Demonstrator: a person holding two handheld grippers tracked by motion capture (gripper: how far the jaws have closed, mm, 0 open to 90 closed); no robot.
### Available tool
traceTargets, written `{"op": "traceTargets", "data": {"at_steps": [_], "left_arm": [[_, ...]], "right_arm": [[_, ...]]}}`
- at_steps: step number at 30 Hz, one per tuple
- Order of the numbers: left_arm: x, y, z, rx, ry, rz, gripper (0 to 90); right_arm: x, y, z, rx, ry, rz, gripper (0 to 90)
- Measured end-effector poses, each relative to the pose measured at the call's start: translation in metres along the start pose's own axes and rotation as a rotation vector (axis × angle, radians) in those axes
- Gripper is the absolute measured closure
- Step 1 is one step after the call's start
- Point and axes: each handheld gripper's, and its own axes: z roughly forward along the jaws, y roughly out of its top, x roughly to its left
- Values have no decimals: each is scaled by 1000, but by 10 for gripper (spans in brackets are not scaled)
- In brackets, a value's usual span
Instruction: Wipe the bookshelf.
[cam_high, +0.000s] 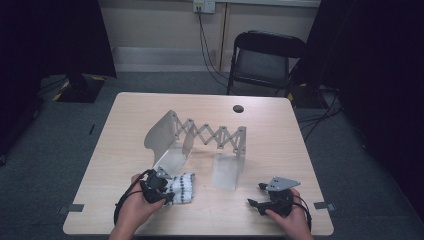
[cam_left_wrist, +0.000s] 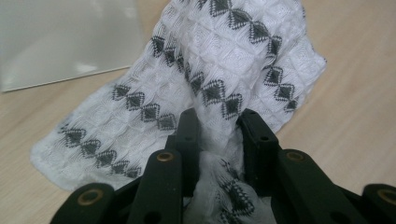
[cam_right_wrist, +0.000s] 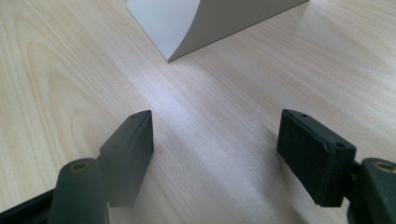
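The left gripper (cam_left_wrist: 217, 123) has its jaws clamped on a bunched fold of the white waffle-weave cloth with black diamond rows (cam_left_wrist: 210, 70), which lies on the light wooden tabletop (cam_high: 280, 125) just before the grey metal accordion rack (cam_high: 200, 135). The right gripper (cam_right_wrist: 215, 149) rests open and empty over bare wood.

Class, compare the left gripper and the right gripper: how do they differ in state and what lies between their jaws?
The left gripper pinches a fold of the white patterned cloth; the right gripper holds nothing. The left gripper's jaws stand close together, the right gripper's wide apart over bare table. Both have black jaws.
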Motion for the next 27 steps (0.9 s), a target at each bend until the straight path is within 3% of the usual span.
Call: {"op": "traceTargets", "data": {"at_steps": [2, 4, 7, 9, 14, 22, 25, 27], "left_arm": [[3, 0, 0, -23, 23, -57, 704], [6, -1, 2, -28, 15, -61, 648], [6, -2, 2, -35, 10, -1, 481], [6, -2, 0, -46, -19, 8, 437], [11, -4, -9, -67, -33, 139, 331], [16, -12, -1, -4, -57, 228, 320], [10, -12, 2, 26, -43, 252, 369], [6, -11, 1, 42, -30, 242, 434]], "right_arm": [[0, 0, 0, 1, 1, -2, 271], [0, 0, 0, 1, 1, -1, 271], [0, 0, 0, 1, 1, 0, 271], [0, 0, 0, 0, 0, -1, 271], [0, 0, 0, 1, 1, -1, 271], [0, 0, 0, 0, 1, -1, 271], [0, 0, 0, 0, 1, -1, 271], [0, 0, 0, 0, 1, -1, 271]]}}
